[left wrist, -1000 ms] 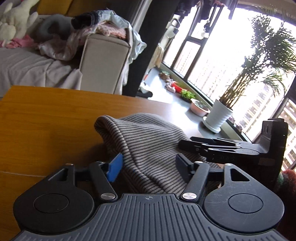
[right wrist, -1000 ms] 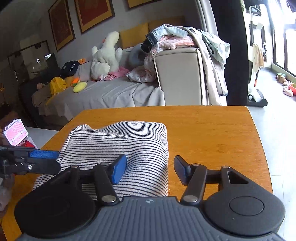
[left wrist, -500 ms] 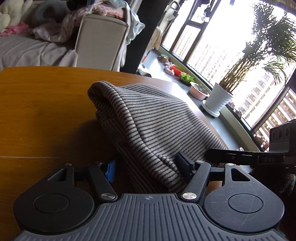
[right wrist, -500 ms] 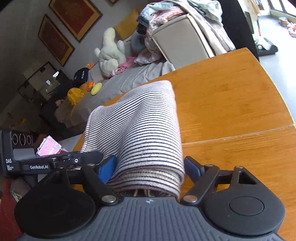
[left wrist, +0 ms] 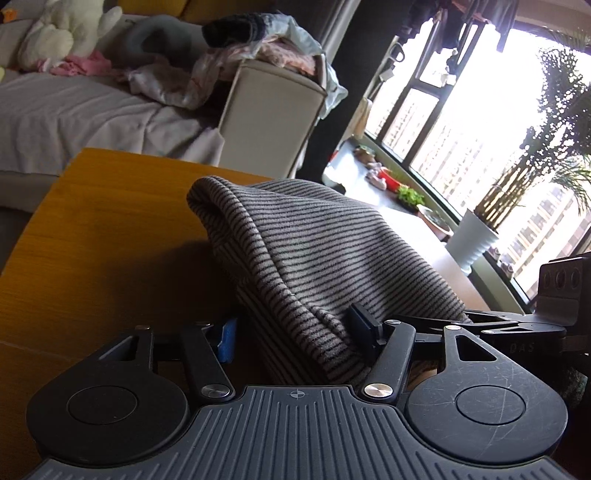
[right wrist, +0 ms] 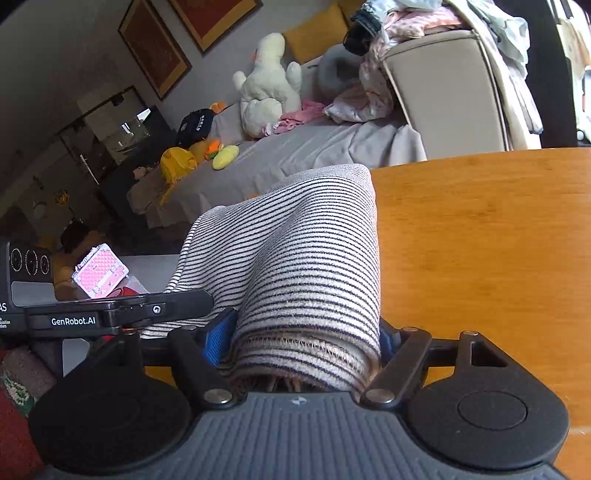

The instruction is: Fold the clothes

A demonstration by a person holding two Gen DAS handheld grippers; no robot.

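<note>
Right gripper (right wrist: 306, 341) clamped across the thick rolled edge of a folded grey knit garment with thin dark stripes (right wrist: 306, 258), blue pads pressed into both sides of the bundle. Left gripper (left wrist: 295, 332) less plain: jaws set fairly wide around the same garment (left wrist: 314, 266), cloth filling the gap and lying against the right pad; actual pinch impossible to confirm. Garment bunched and raised at the near ends, far part resting on the orange wooden table (right wrist: 480, 240). By appearance several layers already doubled over; probably left: a last fold or laying flat and smoothing. Beyond the table, a grey-covered sofa (right wrist: 314, 147) with a white plush toy (right wrist: 269, 88) and a heap of unfolded clothes (right wrist: 406, 22) on the armrest, likely next. Potted palm (left wrist: 517, 184) by the window. Nothing blocking the tabletop ahead.
</note>
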